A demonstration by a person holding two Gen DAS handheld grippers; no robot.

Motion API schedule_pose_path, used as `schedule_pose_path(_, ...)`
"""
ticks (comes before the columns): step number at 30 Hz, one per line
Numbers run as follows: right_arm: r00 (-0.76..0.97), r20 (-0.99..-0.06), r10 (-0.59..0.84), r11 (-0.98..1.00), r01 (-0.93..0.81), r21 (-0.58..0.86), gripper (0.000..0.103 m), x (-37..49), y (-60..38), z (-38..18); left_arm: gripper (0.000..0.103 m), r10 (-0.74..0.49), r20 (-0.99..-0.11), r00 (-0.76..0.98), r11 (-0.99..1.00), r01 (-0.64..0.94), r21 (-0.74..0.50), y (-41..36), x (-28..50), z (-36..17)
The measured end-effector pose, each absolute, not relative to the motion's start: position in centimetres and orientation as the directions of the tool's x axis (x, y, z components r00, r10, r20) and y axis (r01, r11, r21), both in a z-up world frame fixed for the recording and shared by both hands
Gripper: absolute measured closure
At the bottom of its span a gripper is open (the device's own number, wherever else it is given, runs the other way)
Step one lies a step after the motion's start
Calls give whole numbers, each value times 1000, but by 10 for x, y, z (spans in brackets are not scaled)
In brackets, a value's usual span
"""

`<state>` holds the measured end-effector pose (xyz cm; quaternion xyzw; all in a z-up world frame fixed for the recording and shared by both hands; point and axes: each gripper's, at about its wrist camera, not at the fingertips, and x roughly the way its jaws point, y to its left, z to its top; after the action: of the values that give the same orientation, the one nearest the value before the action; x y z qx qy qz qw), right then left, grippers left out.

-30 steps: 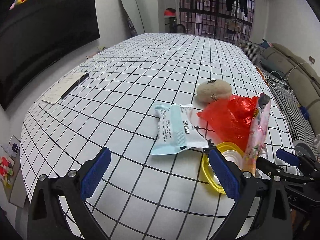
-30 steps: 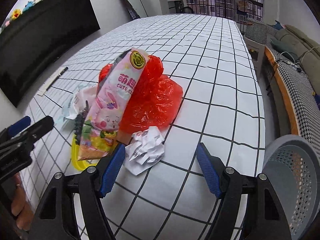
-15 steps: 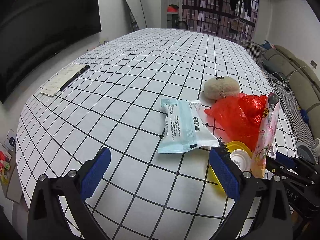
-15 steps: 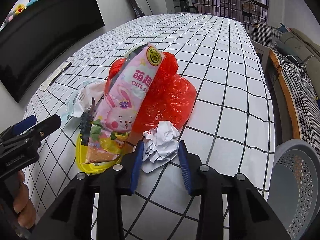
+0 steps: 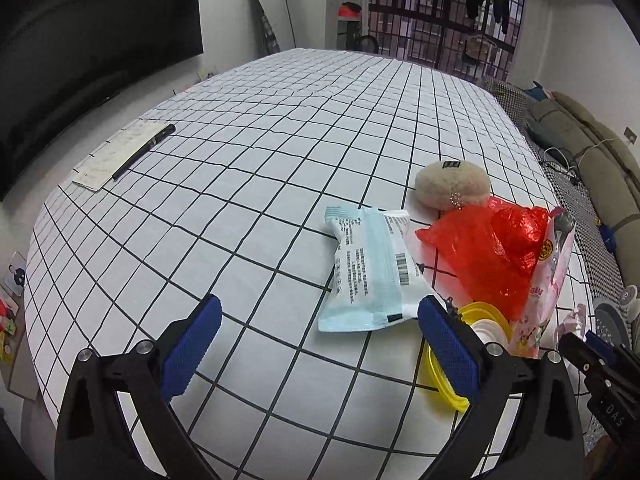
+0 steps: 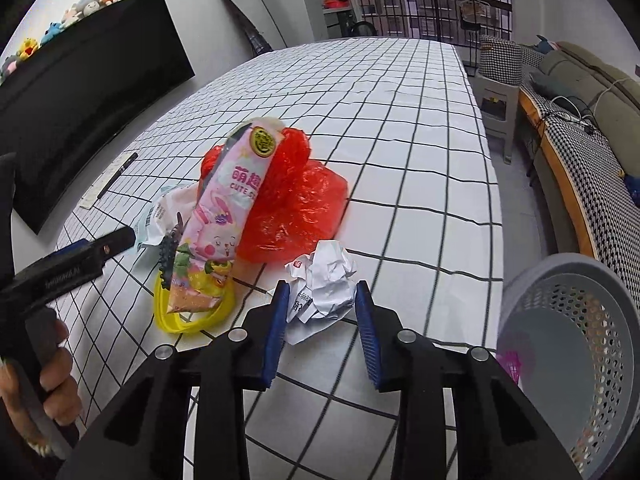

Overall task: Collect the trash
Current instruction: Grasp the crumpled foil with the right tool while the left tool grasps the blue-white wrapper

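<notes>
In the right wrist view my right gripper (image 6: 322, 300) is shut on a crumpled white paper ball (image 6: 324, 282) at the table's near edge. Behind it lie a red plastic bag (image 6: 296, 200), a pink snack packet (image 6: 224, 216) and a yellow lid (image 6: 188, 312). In the left wrist view my left gripper (image 5: 320, 344) is open and empty above the checked tablecloth (image 5: 240, 160). A pale blue wrapper (image 5: 372, 272) lies just beyond its right finger, with the red bag (image 5: 488, 256), pink packet (image 5: 548, 280) and yellow lid (image 5: 480, 320) to the right.
A grey perforated bin (image 6: 576, 360) stands beside the table at the right. A beige plush pouch (image 5: 452, 184) lies behind the red bag. A pen on a notepad (image 5: 128, 156) lies at the far left. A sofa (image 6: 580, 120) runs along the right.
My right gripper closed its fingers around the crumpled paper ball, from wide open to gripping it. My left gripper stayed open and drew back slightly.
</notes>
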<state>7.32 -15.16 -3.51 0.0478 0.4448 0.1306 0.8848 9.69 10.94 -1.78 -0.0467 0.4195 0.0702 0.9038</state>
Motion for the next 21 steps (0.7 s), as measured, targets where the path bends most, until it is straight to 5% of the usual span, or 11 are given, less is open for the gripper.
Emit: schedule_pose_path(21, 572, -777, 264, 964, -141, 224, 70, 72, -170, -40, 6, 101, -816, 569, 987, -162, 10, 103, 154, -39)
